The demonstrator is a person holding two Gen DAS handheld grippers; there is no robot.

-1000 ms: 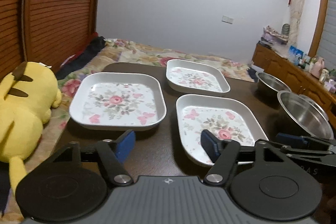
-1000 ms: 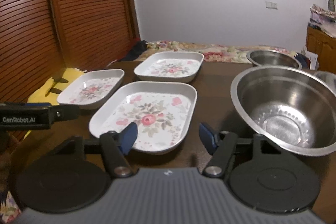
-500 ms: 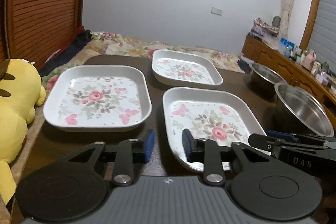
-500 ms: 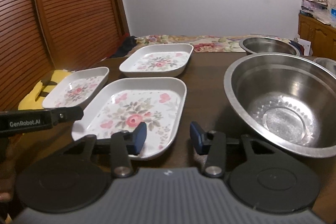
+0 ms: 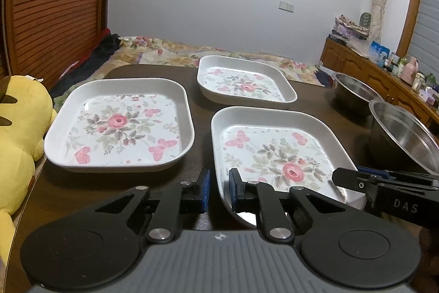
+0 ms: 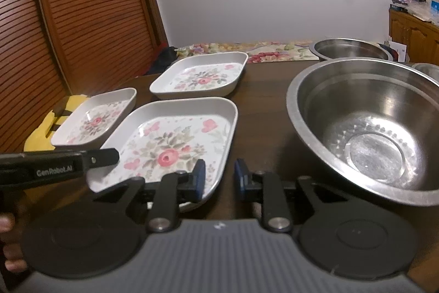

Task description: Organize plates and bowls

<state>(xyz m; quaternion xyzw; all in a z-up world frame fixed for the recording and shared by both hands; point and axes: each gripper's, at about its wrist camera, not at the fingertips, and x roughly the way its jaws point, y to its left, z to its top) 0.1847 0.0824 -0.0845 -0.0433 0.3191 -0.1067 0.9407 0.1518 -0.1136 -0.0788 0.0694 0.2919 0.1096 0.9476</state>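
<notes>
So going left to right: a yellow plush toy (image 5: 19,128) is lying just off the left edge of the dark brown tabletop (image 5: 203,111). A white square plate with a pink rose print (image 5: 120,125) is sitting by that left edge. A second plate of the same kind (image 5: 247,84) is sitting toward the far edge. The third floral plate (image 5: 274,150) is sitting near the front edge.

The left gripper (image 5: 219,190) is clenching its blue fingers on that front plate's near-left rim. The right gripper (image 6: 219,179) has just been closing. Its fingers are straddling the plate's near-right corner rim, but not squeezing it yet as far as I can see.

A big shiny steel bowl (image 6: 370,128) is sitting by the right edge, with a smaller steel bowl (image 6: 351,48) sitting behind it.
</notes>
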